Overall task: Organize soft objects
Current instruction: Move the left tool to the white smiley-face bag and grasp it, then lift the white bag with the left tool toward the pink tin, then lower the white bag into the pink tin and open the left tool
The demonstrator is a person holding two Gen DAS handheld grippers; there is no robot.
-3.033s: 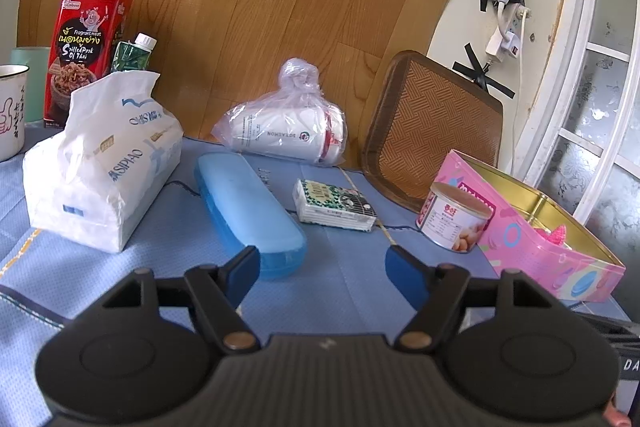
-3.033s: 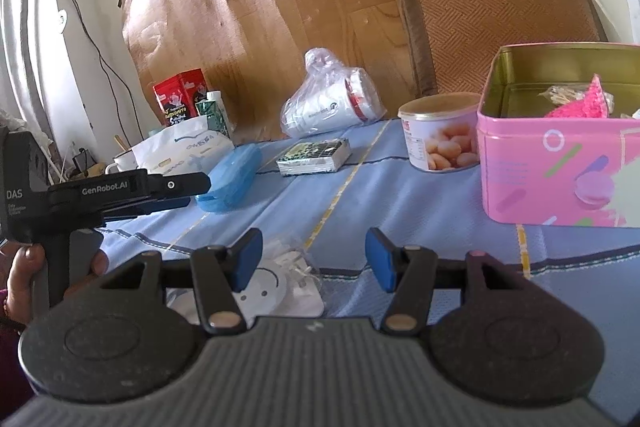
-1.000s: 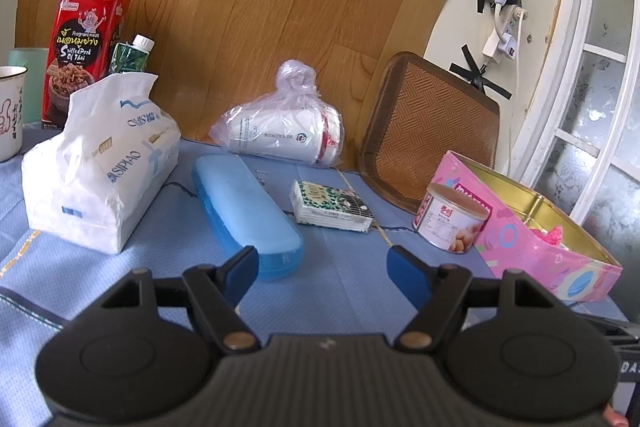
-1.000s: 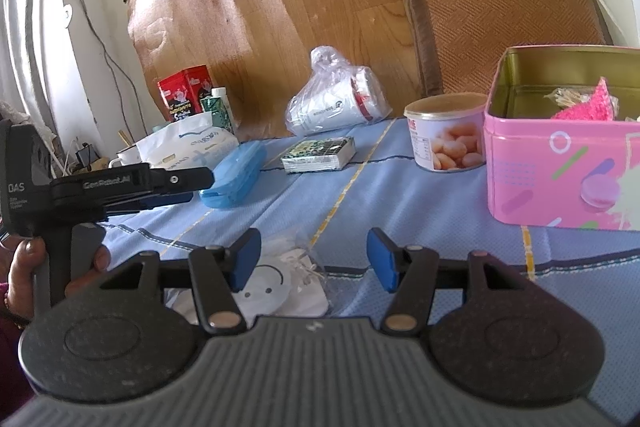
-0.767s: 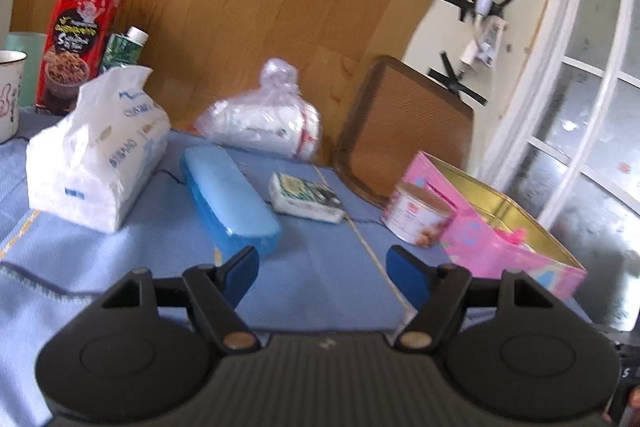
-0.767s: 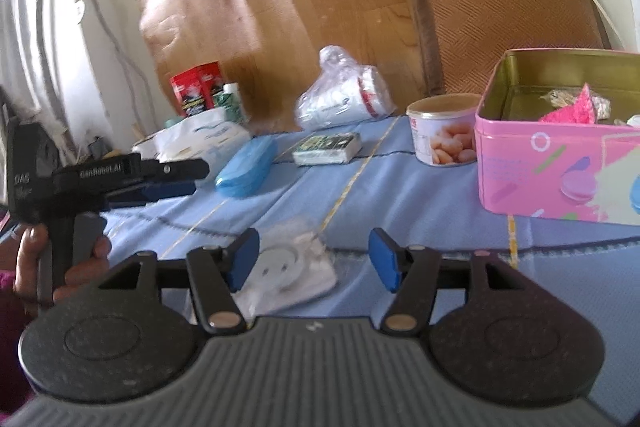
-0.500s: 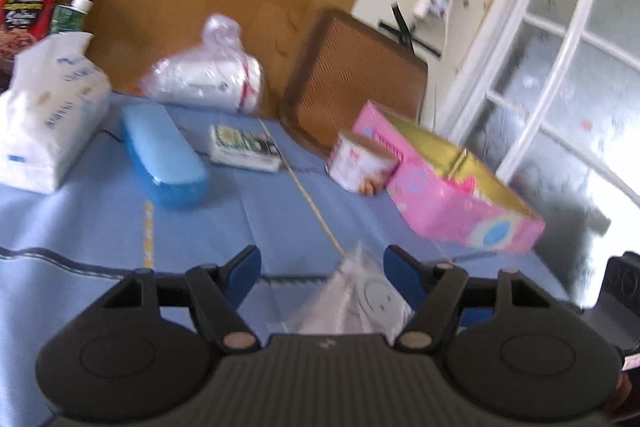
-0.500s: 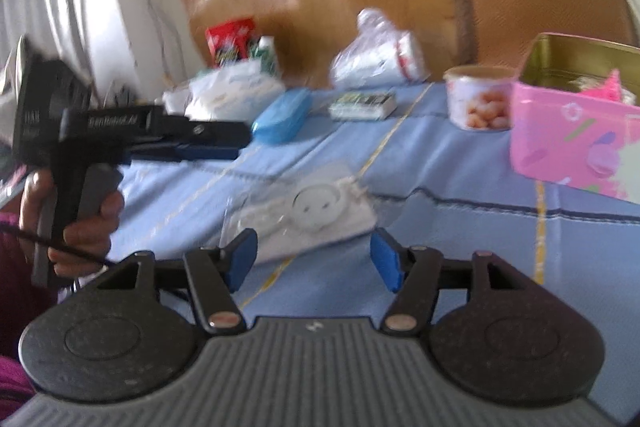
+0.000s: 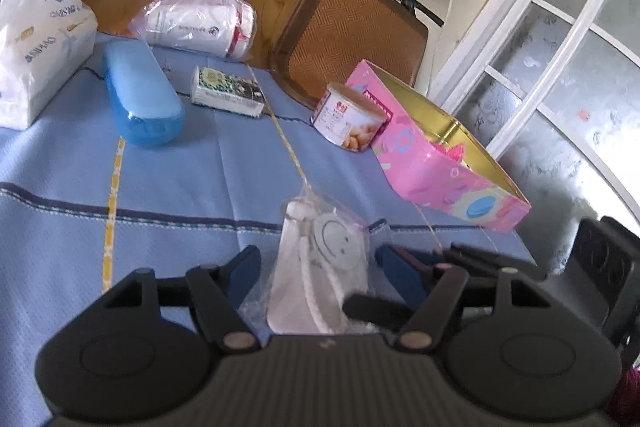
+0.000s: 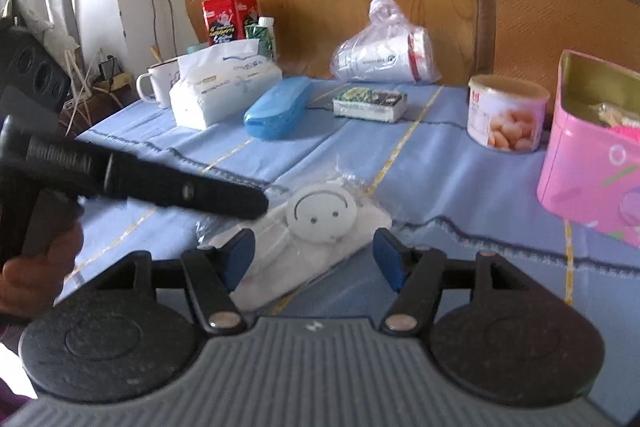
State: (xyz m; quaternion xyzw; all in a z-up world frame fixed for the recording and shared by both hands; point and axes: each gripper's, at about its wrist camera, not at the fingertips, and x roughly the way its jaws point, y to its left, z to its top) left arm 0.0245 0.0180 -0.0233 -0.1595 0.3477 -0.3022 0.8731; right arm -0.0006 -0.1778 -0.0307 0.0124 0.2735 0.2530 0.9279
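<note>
A clear plastic packet holding a white soft item with a smiley-face disc lies on the blue tablecloth. My left gripper is open, its fingers either side of the packet's near end. My right gripper is open too, straddling the same packet from the other side. The left gripper's black body reaches in over the packet's left edge in the right wrist view. The right gripper's fingers show at the packet's right in the left wrist view.
An open pink tin stands at the right, a small can beside it. Farther back lie a blue case, a small patterned box, a tissue pack, bagged cups, a mug and a red tin.
Both grippers have swung and dropped toward the smiley packet from opposite sides. It now sits between each pair of open fingers; a second ago it lay only below the right gripper.
</note>
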